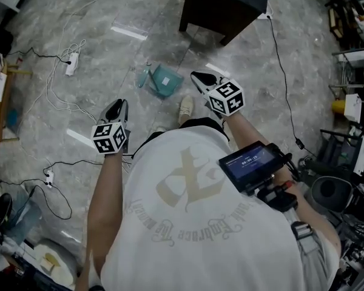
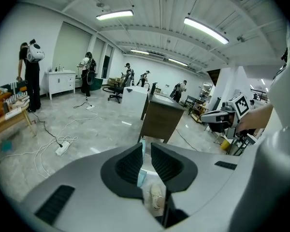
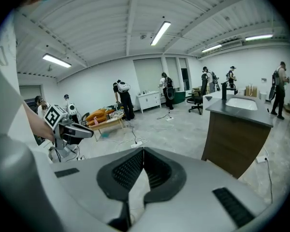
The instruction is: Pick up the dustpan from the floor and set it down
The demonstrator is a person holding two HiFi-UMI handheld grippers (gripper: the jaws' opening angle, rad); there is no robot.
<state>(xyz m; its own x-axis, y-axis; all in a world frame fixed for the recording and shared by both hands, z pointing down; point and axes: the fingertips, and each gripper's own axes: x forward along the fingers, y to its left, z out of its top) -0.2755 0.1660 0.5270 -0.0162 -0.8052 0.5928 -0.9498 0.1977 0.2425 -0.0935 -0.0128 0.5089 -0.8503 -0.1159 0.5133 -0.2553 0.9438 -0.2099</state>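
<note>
Dustpan (image 1: pixel 165 80) lies on the floor near the dark cabinet (image 1: pixel 224 5), ungripped, so we should spread the nearly closed, empty left gripper (image 1: pixel 116 108) or the fully closed right gripper (image 1: pixel 202 79) before lowering onto it.

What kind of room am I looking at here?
Probably a big open workshop or test lab, not a home: power strips and loose cables trail over the tiled floor, several people stand about, one in a white headset, and long strip lights line the ceiling.
</note>
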